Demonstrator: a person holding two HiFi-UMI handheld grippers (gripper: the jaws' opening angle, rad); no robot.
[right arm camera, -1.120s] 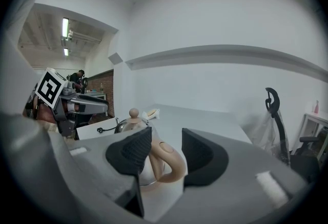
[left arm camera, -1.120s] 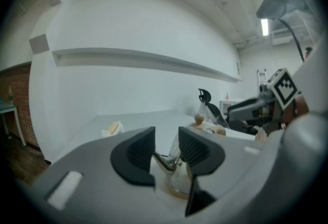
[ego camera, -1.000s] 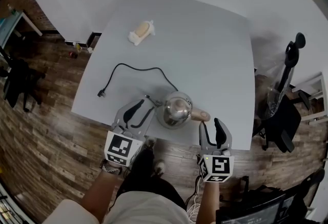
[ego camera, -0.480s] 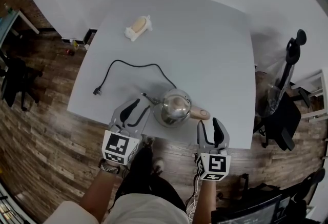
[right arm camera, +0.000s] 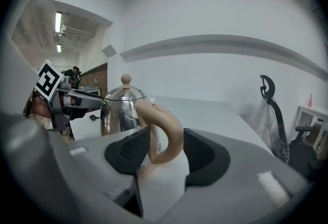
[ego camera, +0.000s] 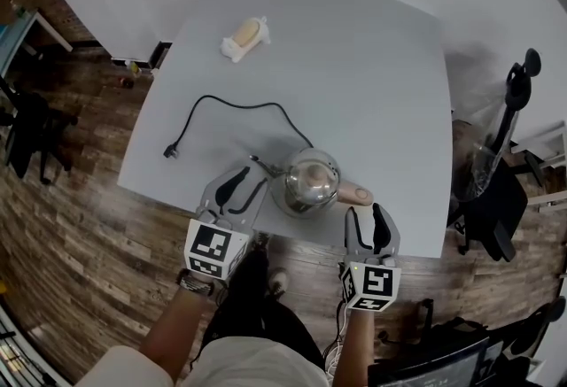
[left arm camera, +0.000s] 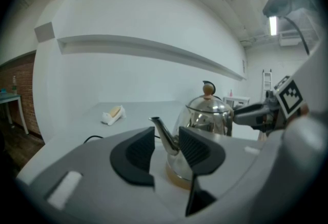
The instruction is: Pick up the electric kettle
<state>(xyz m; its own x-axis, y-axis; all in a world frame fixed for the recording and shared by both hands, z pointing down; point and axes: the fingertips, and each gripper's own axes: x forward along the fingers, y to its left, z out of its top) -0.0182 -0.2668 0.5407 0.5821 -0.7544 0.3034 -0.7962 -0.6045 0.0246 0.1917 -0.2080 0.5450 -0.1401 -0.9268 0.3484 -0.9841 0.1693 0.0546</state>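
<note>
Both claws at the kettle [ego camera: 306,185] — nothing gripped yet.

Kettle stands upright on the surface [ego camera: 381,75] near its front edge, cord [ego camera: 232,101] trailing off to the far left. Its handle [ego camera: 353,195] sticks out toward the right claw [ego camera: 365,215], so that side is the natural grab. In the right gripper view the handle loop sits in line between the jaws, which are opening, and the pads aren't pressing on it. The left claw [ego camera: 247,187] has its jaws apart and empty, and the spout [left arm camera: 164,134] lines up in the gap but lies beyond the pads. It looks like a steadying side — not a lift point. My read: the approach is done and closing on the handle comes next. Risk is the kettle tipping toward the spout if the handle is caught low.
</note>
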